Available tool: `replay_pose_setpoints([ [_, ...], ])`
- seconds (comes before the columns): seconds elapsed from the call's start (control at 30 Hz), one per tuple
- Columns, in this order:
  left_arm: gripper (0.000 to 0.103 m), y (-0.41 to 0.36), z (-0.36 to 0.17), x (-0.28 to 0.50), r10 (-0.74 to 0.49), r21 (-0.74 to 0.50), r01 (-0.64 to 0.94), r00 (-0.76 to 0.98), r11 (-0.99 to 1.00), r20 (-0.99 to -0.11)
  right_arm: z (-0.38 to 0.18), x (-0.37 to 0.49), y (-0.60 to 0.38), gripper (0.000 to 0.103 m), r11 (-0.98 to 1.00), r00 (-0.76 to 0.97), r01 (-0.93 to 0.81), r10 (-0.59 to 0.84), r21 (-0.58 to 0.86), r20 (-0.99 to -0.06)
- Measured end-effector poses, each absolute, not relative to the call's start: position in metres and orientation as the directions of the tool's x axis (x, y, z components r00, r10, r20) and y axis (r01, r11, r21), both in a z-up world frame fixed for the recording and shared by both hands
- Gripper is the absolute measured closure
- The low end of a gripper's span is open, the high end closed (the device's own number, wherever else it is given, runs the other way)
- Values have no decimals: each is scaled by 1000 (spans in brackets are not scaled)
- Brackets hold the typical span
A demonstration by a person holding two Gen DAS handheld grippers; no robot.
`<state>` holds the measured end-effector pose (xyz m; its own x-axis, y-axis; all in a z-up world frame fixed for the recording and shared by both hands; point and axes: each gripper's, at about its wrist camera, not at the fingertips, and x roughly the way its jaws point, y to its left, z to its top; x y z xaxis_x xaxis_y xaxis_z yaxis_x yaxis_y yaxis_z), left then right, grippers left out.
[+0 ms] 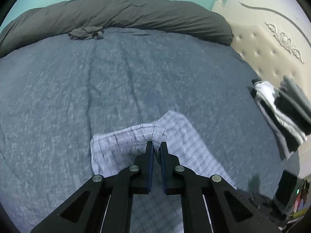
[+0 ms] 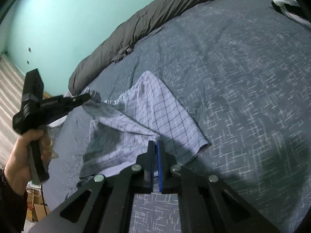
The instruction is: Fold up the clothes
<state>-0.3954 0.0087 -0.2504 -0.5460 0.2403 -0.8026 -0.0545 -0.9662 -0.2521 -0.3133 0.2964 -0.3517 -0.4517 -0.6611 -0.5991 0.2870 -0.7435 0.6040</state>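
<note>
Checked shorts (image 2: 147, 116) lifted at two edges above blue bedspread (image 2: 243, 77)
Hem pinched by left gripper (image 1: 157, 145), fingers clamped on the stitched fold; opposite edge clamped by right gripper (image 2: 156, 145). Middle sagging onto bed. Folded striped clothes (image 1: 279, 112) stacked by headboard (image 1: 268, 44)
</note>
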Motion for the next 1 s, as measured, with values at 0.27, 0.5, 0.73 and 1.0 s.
replay_pose_setpoints([
  [0.27, 96, 47, -262, -444, 259, -256, -73, -491, -964, -832, -357, -314, 320, 101, -740, -467, 255, -658, 623, -591],
  [0.5, 96, 72, -296, -476, 249, -244, -68, -427, -967, -869, -369, -320, 327, 101, -744, -447, 235, -655, 626, -610],
  [0.73, 75, 55, -295, -476, 275, -285, -44, -441, -957, -854, -373, -322, 337, 101, -748, -449, 222, -648, 626, -615],
  [1.0, 42, 16, -269, -451, 295, -321, -34, -493, -947, -819, -373, -323, 334, 101, -749, -442, 226, -649, 623, -619],
])
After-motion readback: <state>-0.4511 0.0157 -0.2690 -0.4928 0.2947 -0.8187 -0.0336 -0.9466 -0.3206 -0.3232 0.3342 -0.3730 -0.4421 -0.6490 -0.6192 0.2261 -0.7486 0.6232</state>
